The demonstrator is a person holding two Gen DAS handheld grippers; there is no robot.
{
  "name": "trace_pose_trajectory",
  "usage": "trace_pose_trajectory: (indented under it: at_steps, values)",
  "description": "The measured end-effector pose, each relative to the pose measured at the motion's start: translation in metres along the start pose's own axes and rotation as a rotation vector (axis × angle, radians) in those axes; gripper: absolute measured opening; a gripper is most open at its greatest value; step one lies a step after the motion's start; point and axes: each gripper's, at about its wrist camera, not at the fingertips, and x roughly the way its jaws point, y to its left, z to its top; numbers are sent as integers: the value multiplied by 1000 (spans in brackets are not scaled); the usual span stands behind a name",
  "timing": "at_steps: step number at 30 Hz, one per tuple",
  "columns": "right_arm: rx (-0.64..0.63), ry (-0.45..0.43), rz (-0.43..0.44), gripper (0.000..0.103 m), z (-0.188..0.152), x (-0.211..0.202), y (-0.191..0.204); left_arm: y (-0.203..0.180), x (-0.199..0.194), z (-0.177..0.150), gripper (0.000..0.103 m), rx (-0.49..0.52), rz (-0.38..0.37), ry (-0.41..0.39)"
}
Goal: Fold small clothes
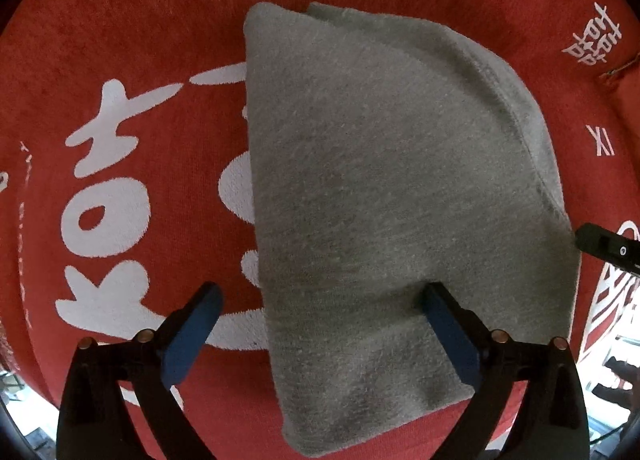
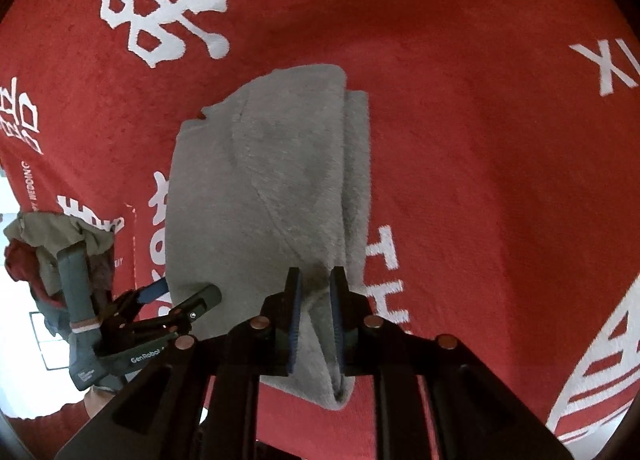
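A folded grey cloth (image 1: 380, 200) lies on the red tablecloth (image 1: 120, 40) with white characters. My left gripper (image 1: 320, 292) points straight down with its jaws wide open. One of its fingertips (image 1: 434, 294) rests on the cloth's near part and the other hangs over bare tablecloth, gripping nothing. In the right wrist view the grey cloth (image 2: 272, 188) stretches away from my right gripper (image 2: 316, 276). Its narrow jaws hold a raised fold at the cloth's near corner. The left gripper (image 2: 182, 294) shows at the cloth's left edge. The right gripper's tip (image 1: 600, 248) enters the left wrist view from the right.
A heap of crumpled clothes (image 2: 52, 244) in olive and red sits at the left, by the tablecloth's (image 2: 480, 140) edge, with bright floor beyond. A hand (image 2: 92, 400) holds the left gripper's handle there. Red tablecloth spreads to the right of the grey cloth.
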Motion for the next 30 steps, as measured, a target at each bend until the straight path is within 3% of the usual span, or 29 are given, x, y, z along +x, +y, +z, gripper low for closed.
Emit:
trace_pose_trajectory:
  at_steps: [5, 16, 19, 23, 30]
  values:
    - [23, 3, -9, 36, -1, -2, -7, 0, 0, 1, 102, 8, 16, 7]
    - [27, 8, -4, 55, 2, -2, -9, -1, -2, 4, 102, 7, -1, 23]
    - [34, 8, 18, 55, 3, -1, -11, 2, -2, 6, 102, -1, -9, 32]
    - [42, 2, 47, 75, 6, 1, -13, 9, -1, 9, 102, -7, -20, 41]
    - [49, 6, 85, 80, 8, 3, -17, 34, 1, 12, 102, -67, -134, 65]
